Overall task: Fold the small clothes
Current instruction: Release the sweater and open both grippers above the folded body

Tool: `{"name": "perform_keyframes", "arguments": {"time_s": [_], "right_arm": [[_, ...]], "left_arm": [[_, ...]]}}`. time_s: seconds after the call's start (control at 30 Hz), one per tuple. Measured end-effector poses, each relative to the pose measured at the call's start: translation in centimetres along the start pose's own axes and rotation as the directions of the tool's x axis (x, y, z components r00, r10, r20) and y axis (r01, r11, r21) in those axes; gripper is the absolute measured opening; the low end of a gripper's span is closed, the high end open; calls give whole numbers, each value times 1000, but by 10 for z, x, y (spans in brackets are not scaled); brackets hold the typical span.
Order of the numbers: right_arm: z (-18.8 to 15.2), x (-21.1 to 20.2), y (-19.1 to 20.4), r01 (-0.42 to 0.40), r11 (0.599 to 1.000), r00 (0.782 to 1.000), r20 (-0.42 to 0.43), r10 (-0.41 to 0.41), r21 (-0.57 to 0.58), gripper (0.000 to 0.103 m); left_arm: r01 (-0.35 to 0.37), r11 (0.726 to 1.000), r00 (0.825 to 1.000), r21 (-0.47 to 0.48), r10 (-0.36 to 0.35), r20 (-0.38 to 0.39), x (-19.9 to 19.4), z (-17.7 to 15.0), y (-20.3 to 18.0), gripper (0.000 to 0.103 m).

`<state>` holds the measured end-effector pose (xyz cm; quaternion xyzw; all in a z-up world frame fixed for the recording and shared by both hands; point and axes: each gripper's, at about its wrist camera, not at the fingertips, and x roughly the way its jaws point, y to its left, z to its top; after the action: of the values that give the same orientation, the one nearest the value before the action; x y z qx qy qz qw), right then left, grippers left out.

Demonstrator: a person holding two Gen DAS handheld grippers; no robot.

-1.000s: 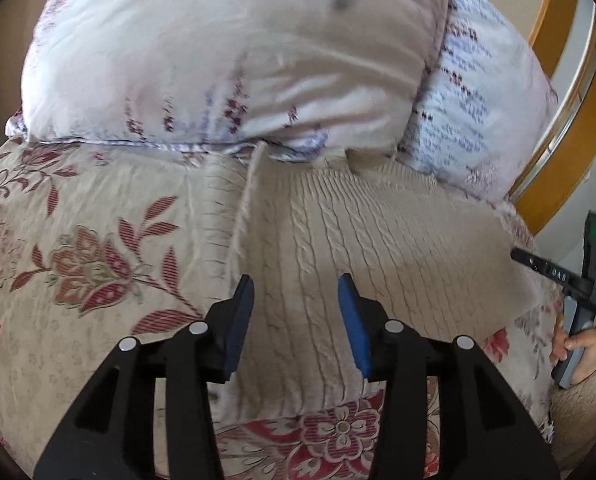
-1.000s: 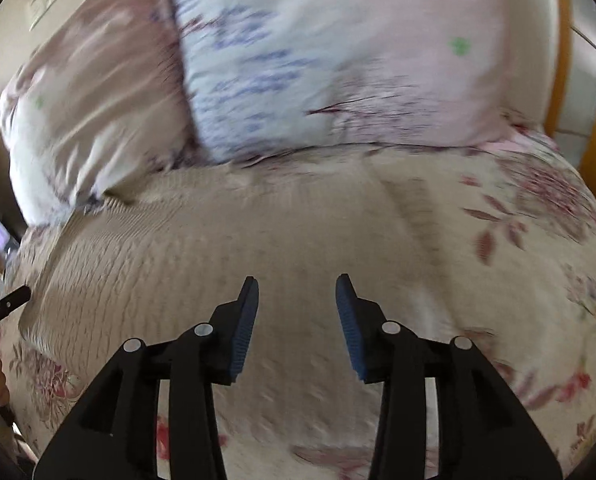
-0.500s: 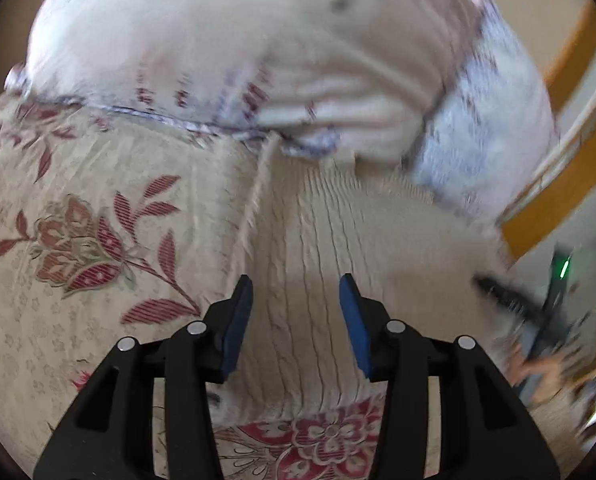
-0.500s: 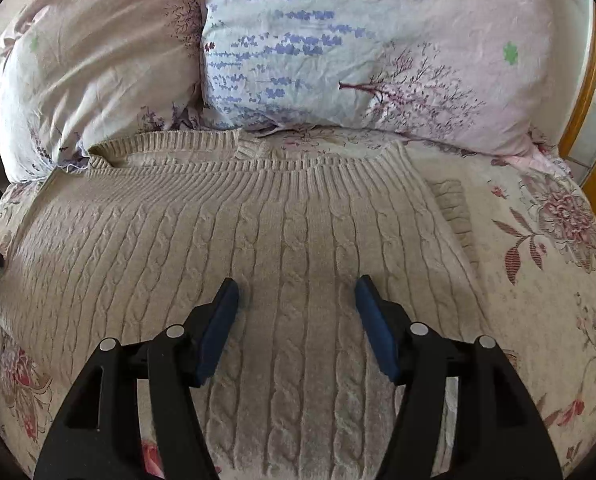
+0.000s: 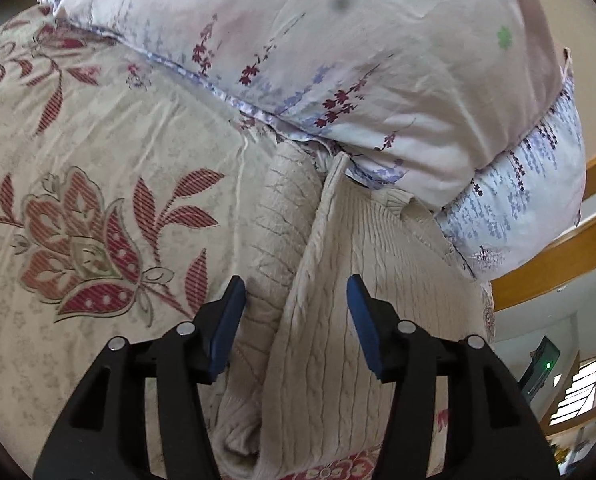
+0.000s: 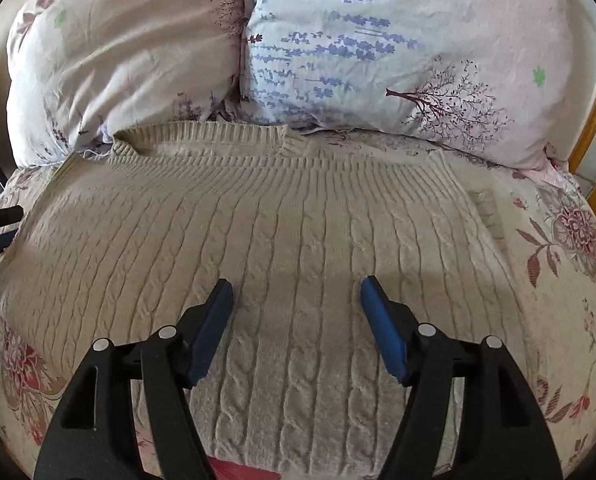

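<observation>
The left gripper (image 5: 296,320) hangs low over the near left edge of the sweater (image 6: 282,264), jaws apart and opening; the raised side fold of knit lies between the blue pads, but neither pad presses on it. The right gripper (image 6: 296,322) hangs over the near middle of the sweater, jaws wider apart and also opening, with flat cable knit beneath and nothing gripped. The sweater lies spread on the bed (image 5: 110,152), hem toward the cameras and collar up against the pillows (image 6: 338,48); in the left wrist view a sleeve (image 5: 282,216) lies beside the body along its left edge. Risks, as judged: the thick knit may bunch, so the left gripper could take only the top layer, or the sleeve with the body, and drag a crooked fold. The right gripper sits over flat cloth with no edge to bite; closing there may pinch up a ridge or catch the bedcover. The collar sits tight to the pillows, so a lift could snag there. Against the frame a second earlier, both grippers stand wider, the right markedly so. The left view has rolled and shifted toward the sweater's left edge, the sleeve now showing. The right view, blurred then, is sharp now and shows the whole sweater front.
</observation>
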<state>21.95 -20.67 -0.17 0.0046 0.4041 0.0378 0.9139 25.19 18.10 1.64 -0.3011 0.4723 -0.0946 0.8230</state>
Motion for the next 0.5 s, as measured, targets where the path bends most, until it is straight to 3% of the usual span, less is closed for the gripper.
{"name": "perform_keyframes", "arguments": {"time_s": [0.5], "right_arm": [[-2, 3, 2, -16, 1000, 1000, 24, 16, 13, 76]], "left_arm": [[-18, 1000, 999, 9, 17, 43, 17, 8, -9, 54]]}}
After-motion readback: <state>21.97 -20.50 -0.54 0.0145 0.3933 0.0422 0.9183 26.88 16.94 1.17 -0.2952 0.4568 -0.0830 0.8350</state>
